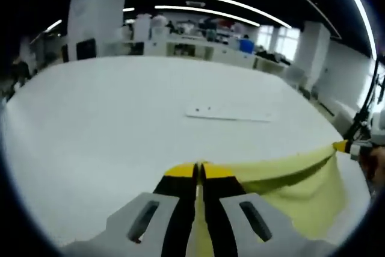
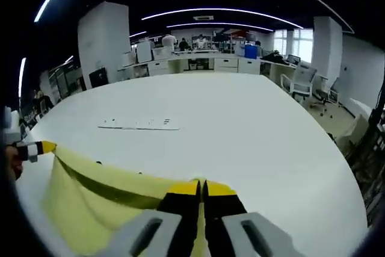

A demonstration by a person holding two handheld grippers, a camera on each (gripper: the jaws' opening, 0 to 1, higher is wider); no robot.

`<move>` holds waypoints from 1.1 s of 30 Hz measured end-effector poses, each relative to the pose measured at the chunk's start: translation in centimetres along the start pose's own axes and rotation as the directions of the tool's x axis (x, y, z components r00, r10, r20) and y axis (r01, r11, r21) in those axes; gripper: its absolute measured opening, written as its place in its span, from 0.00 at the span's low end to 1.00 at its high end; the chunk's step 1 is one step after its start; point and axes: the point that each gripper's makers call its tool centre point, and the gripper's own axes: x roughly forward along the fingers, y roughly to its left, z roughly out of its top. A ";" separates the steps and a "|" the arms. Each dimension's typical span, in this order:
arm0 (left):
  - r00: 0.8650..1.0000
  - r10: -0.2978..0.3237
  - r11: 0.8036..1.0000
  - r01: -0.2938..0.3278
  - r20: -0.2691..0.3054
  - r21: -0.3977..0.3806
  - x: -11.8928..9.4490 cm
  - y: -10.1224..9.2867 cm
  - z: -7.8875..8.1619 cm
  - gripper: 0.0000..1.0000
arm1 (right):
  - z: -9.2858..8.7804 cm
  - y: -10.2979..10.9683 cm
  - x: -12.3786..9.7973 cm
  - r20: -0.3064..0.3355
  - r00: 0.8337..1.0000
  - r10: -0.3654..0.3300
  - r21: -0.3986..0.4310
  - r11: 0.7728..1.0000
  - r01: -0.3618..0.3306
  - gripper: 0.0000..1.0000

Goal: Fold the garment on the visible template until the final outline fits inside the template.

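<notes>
— How many grippers do you hold, and what are they doing?

— Two. My left gripper (image 1: pixel 199 171) has its jaws closed on one yellow garment (image 1: pixel 295 188); my right gripper (image 2: pixel 201 188) pinches the same cloth (image 2: pixel 90 200).

— Where is the garment?

— It hangs stretched between both grippers, above the near edge of one white table (image 1: pixel 132 112). One flat white template (image 1: pixel 228 111) lies further away on the table, apart from the garment.
</notes>
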 end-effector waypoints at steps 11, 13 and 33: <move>0.997 0.057 0.998 -0.057 -0.048 0.006 2.3 0.8 -2.6 0.00 | -2.3 -0.5 2.9 -0.054 0.998 -0.026 -0.033 0.999 0.024 0.00; 0.997 0.061 0.998 -0.059 -0.056 0.032 2.5 0.8 -2.9 0.00 | -2.7 -0.5 3.2 -0.068 0.997 -0.023 -0.039 0.999 0.020 0.00; 0.999 -0.029 0.992 0.031 -0.018 0.126 3.7 1.2 -3.1 0.16 | -3.1 -0.9 3.0 -0.102 0.995 0.025 -0.004 1.000 -0.025 0.07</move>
